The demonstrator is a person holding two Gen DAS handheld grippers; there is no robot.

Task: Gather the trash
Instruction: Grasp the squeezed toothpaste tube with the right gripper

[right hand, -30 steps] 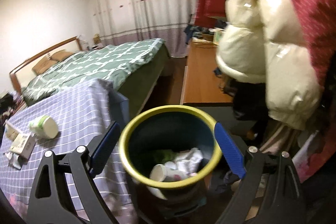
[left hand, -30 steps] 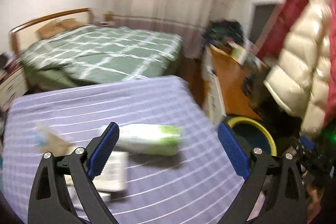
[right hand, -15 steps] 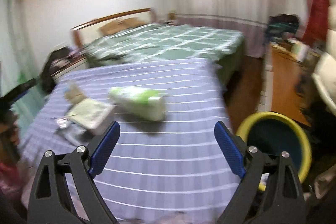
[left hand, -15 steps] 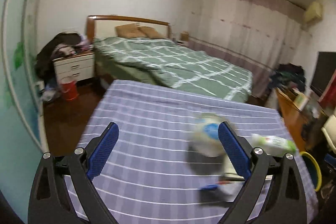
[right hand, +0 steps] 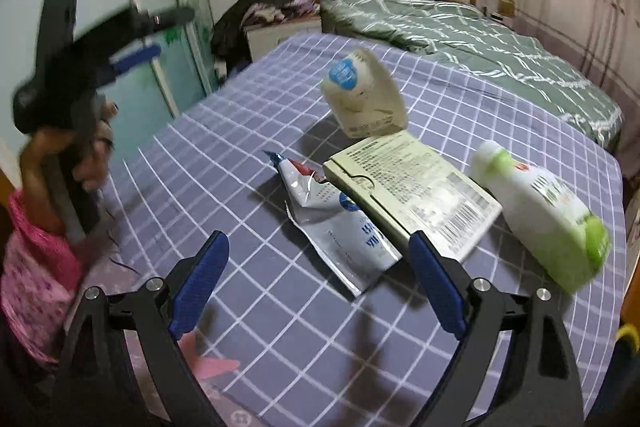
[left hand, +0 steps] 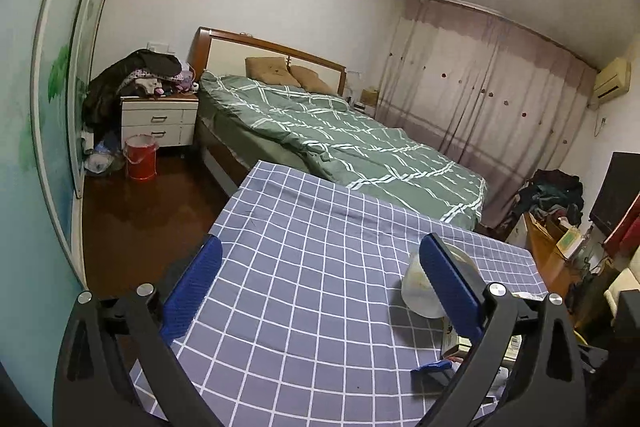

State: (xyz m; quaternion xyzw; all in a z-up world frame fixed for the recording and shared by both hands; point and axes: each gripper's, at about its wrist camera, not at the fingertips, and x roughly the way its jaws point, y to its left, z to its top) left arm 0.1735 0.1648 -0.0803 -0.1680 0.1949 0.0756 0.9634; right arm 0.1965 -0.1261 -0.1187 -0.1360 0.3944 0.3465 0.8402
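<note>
Right wrist view: right gripper (right hand: 318,285) spread wide, holding nothing, above the checked tablecloth (right hand: 248,163). Trash ahead of it: crumpled foil pouch (right hand: 340,219) at 12 o'clock, touching the flat carton (right hand: 412,187) at 1 o'clock; white-green bottle (right hand: 540,211) lying at 2 o'clock; tilted cup (right hand: 362,95) beyond. Left wrist view: left gripper (left hand: 320,287) wide open, empty; cup (left hand: 420,287) behind its 3 o'clock finger.

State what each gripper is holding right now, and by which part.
Nothing is held. The left gripper is open over the checked cloth, its jaws empty. The right gripper is open too, above the crumpled wrapper without touching it.
</note>
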